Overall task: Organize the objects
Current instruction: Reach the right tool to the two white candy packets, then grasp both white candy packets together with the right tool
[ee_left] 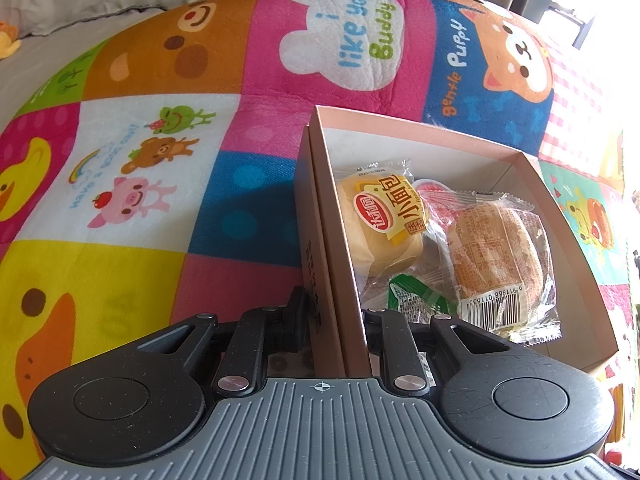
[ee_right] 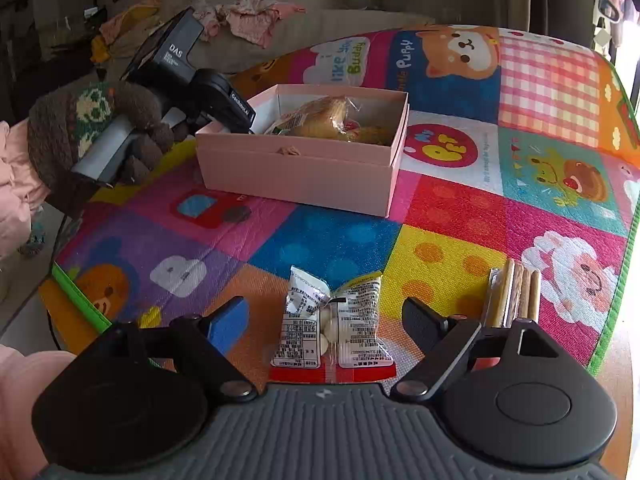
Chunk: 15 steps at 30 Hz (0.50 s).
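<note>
Pink box (ee_left: 400,136) sits on the play mat (ee_left: 248,200), open, holding two wrapped buns (ee_left: 380,220); a green packet (ee_left: 416,300) beneath them is mostly covered. Left hand-held gripper (ee_left: 332,320) is clamped on the box's near wall. Snack packet (ee_right: 334,324) lies between the wide-open, empty jaws of the right hand-held gripper (ee_right: 326,322). At 3 o'clock, biscuit sticks (ee_right: 514,296), lower ends hidden behind the gripper.

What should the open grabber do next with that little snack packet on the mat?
Probably lower the right gripper and close on the snack packet. Its jaws stand open either side of the packet, not touching. The left gripper is clamped on the pink box wall, and other snacks already lie inside.
</note>
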Each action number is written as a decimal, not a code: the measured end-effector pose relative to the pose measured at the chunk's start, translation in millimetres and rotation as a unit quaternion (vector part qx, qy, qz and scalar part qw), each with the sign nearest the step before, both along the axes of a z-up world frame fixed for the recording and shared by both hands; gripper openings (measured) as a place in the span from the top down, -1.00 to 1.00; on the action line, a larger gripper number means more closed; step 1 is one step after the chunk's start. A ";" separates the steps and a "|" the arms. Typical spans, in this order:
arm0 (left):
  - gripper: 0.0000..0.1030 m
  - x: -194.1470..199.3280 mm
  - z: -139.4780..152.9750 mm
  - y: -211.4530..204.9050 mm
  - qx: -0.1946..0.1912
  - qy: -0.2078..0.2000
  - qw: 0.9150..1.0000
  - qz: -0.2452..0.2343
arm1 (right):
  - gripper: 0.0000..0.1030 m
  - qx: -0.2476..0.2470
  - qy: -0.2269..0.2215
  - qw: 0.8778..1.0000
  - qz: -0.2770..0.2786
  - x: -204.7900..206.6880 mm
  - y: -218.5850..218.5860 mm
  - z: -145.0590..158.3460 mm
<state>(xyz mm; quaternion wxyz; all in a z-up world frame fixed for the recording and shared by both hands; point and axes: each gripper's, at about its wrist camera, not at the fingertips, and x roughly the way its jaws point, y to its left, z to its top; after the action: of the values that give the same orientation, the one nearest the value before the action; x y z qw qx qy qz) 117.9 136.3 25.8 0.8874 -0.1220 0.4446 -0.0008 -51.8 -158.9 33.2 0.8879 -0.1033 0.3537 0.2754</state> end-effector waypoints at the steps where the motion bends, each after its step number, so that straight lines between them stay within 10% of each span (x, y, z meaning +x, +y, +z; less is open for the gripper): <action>1: 0.59 0.1 0.0 -0.2 0.000 0.000 1.000 0.000 | -0.64 -0.003 0.002 1.000 -0.007 1.9 1.7 -2.0; 6: 0.59 0.0 0.0 0.2 0.000 0.000 1.000 0.000 | -0.15 0.000 0.026 0.998 -0.051 16.0 -9.7 -8.0; 15: 0.59 0.1 0.0 -0.1 -0.001 0.000 1.000 0.000 | -0.09 0.011 0.039 0.992 -0.119 35.2 -37.2 -8.8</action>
<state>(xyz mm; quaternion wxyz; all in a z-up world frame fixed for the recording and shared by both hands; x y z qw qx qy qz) 118.0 136.2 25.8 0.8875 -0.1226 0.4443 -0.0007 -16.6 -196.1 24.4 0.9009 -0.0393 0.3951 0.1752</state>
